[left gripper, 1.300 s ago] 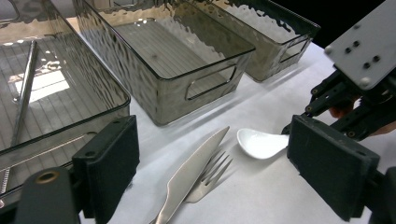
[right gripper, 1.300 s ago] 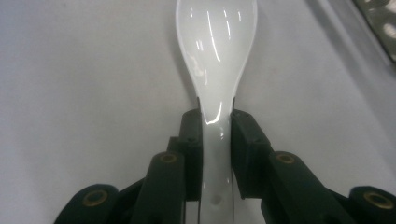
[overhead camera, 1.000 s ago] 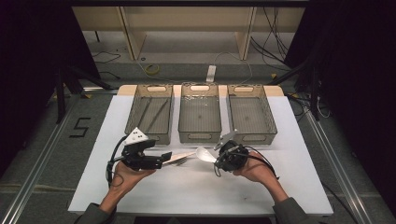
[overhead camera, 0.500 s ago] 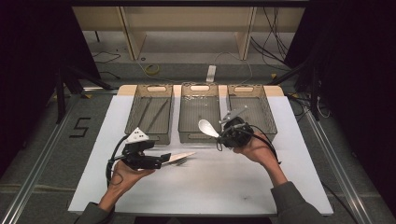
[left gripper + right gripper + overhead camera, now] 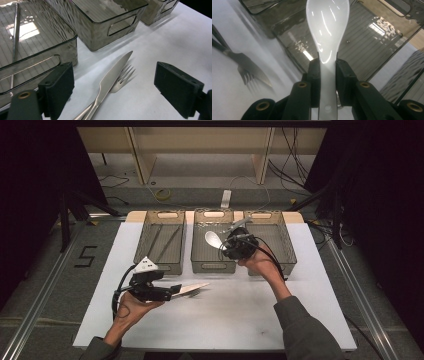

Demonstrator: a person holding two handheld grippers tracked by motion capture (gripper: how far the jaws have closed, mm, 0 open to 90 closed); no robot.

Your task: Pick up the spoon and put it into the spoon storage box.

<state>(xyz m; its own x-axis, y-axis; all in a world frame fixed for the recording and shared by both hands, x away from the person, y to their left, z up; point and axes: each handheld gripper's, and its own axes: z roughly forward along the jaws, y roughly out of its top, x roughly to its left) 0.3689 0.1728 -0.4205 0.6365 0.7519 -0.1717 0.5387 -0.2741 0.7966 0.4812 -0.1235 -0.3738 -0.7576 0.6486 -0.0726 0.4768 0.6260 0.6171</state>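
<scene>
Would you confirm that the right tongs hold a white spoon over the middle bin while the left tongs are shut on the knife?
Not quite: the left tongs stand open around the silver metal knife, their pads clear of it, as the left gripper view shows. The right tongs do hold the white glossy spoon over the middle smoky clear plastic bin.

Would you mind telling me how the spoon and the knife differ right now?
The spoon is white and glossy; the knife is bare metal. The spoon is clamped between the right gripper's jaws, up over the middle bin; the knife lies on the table, across a fork, between the open jaws of the left gripper, untouched. Both are cutlery.
</scene>
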